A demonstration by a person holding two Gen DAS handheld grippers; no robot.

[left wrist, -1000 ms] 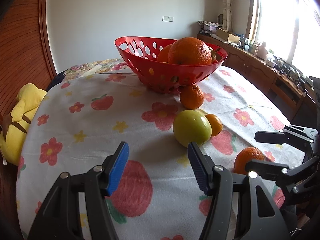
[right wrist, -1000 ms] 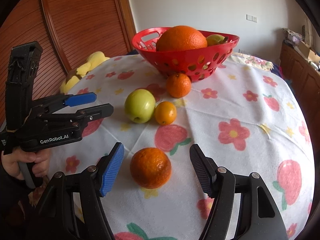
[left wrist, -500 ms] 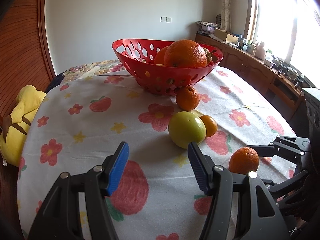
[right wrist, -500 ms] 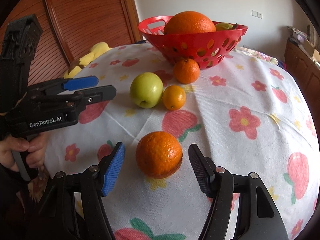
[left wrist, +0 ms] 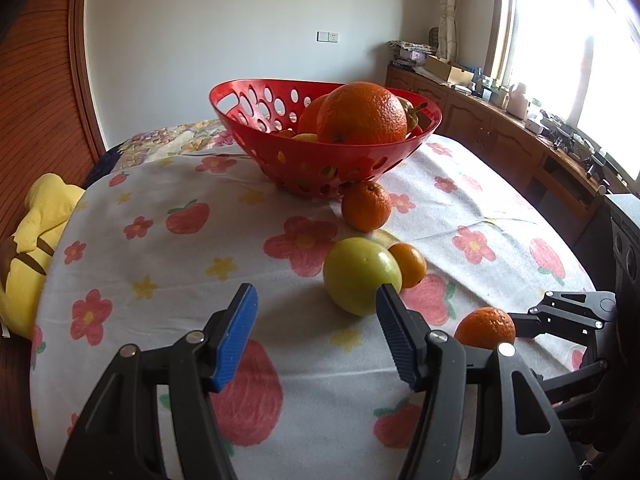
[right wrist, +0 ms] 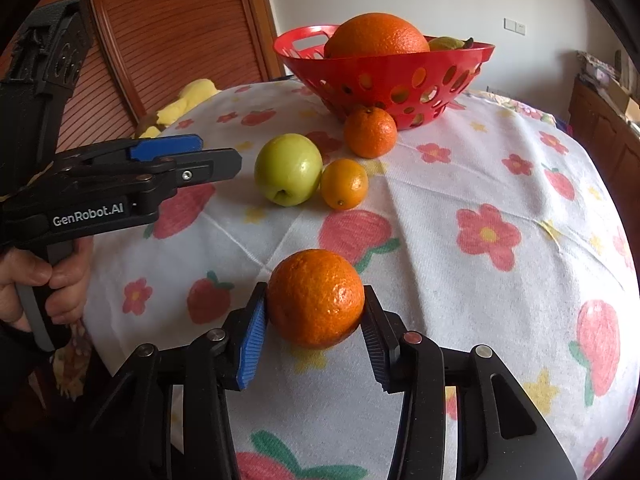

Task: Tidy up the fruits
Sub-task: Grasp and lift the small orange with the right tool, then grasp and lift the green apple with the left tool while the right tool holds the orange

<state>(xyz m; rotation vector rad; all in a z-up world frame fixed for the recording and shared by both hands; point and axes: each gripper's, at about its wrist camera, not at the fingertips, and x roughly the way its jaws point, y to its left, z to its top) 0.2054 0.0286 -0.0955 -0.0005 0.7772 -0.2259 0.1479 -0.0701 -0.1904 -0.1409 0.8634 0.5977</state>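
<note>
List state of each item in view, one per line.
right tool: jaws just closed, shut on the near orange
left tool: open, nothing between its pads
near orange: gripped, on the cloth
green apple: loose on cloth, touching the small orange
mid orange: loose, against the basket
red basket: upright, holding fruit

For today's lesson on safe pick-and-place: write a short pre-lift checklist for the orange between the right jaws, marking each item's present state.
1. Right gripper jaws, just closing, pressed on both sides of the orange: ok.
2. Grip centred on the fruit: ok.
3. Left gripper empty and apart: ok.
4. Green apple and small orange lie off the lift path: ok.
5. Room in the red basket: cannot tell.
</note>
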